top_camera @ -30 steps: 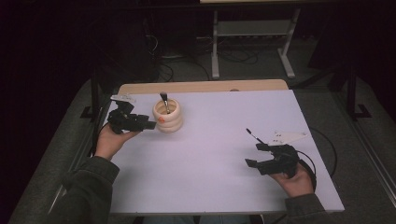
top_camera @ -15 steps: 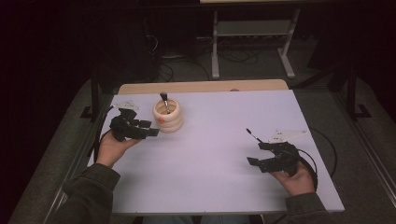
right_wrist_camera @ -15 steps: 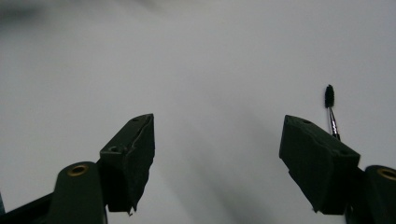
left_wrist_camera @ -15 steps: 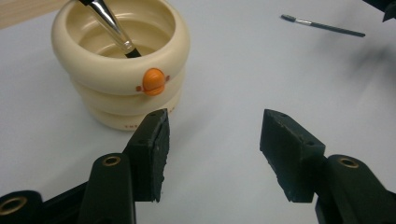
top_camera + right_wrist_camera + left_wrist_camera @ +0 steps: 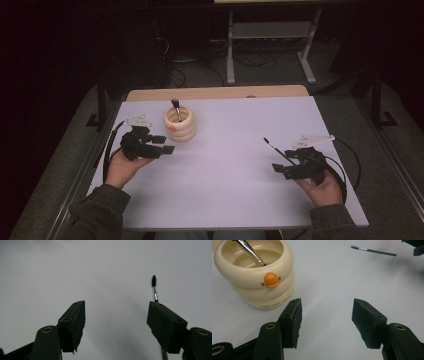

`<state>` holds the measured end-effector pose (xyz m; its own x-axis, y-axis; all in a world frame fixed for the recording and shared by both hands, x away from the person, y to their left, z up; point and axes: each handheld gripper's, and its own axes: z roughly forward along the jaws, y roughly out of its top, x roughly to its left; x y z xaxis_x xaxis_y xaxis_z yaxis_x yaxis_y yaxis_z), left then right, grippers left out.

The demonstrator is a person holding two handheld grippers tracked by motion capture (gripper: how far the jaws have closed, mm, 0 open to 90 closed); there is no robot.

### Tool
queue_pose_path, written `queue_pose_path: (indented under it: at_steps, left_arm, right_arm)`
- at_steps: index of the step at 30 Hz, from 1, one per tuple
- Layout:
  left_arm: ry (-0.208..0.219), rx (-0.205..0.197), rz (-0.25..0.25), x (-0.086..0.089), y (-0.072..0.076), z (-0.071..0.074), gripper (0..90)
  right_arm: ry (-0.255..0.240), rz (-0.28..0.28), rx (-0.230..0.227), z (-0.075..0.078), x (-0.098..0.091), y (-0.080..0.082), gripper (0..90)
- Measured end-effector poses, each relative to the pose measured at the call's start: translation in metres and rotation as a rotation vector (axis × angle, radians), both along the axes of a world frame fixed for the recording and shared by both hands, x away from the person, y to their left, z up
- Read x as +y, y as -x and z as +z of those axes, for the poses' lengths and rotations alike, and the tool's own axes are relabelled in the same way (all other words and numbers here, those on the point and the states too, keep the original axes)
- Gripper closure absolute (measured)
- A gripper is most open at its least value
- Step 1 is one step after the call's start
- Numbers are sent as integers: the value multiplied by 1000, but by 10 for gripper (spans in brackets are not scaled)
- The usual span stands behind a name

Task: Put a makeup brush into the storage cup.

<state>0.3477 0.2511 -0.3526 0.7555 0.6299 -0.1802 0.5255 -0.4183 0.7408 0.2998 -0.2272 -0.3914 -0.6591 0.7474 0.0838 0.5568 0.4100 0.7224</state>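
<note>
On the white table [image 5: 235,175], near its far left part, stands a cream cup [image 5: 180,123] that looks like stacked rings, with a small orange duck face on its side. One brush [image 5: 175,108] with a shiny metal neck leans inside the cup, bristles up. Just beside the cup, on the near side, the left gripper [image 5: 162,144] is held in a hand [image 5: 122,167]. Its jaws have just been opening and now stand spread, with bare table between them and the cup off to one side, not touching. Far over on the right side of the table lies a thin black brush [image 5: 272,147], flat on the top. The right gripper [image 5: 281,170] sits next to it, held in the other hand [image 5: 322,190]. Its jaws have just been closing a little but are apart, and nothing is between them. Seen from the right gripper view, the thin brush [image 5: 154,288] runs past the outside of one jaw, with its dark tip pointing away.
</note>
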Motion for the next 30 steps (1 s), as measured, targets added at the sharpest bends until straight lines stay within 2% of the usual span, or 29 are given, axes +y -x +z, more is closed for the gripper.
queue_pose_path:
  at_steps: [4,5,8,11,12,14,20,23,24,30]
  left_arm:
    - [-5,8,-5,-1,5,-6,401]
    - [-8,10,-4,-2,6,-8,401]
    - [-12,9,-15,-4,9,-11,396]
    - [-20,5,-22,-6,13,-14,396]
    - [-6,10,-14,-8,14,-15,395]
    - [-9,7,-27,-8,17,-15,395]
    - [6,0,-35,-11,23,-17,388]
    - [1,3,-39,-11,23,-19,384]
    - [-8,8,-42,-12,24,-20,379]
    - [-1,11,-64,-15,27,-24,377]
  right_arm:
    - [24,-25,23,-1,-6,-6,321]
    - [32,-21,17,-2,-7,-8,325]
    - [52,-50,52,-4,-13,-14,347]
    - [46,-71,80,-6,-19,-20,383]
    - [45,-75,83,-7,-20,-22,389]
    - [52,-83,101,-9,-22,-24,419]
    - [103,-109,145,-15,-27,-29,498]
    - [130,-116,152,-19,-29,-31,545]
    - [138,-125,167,-21,-29,-32,556]
    - [184,-122,206,-31,-28,-38,638]
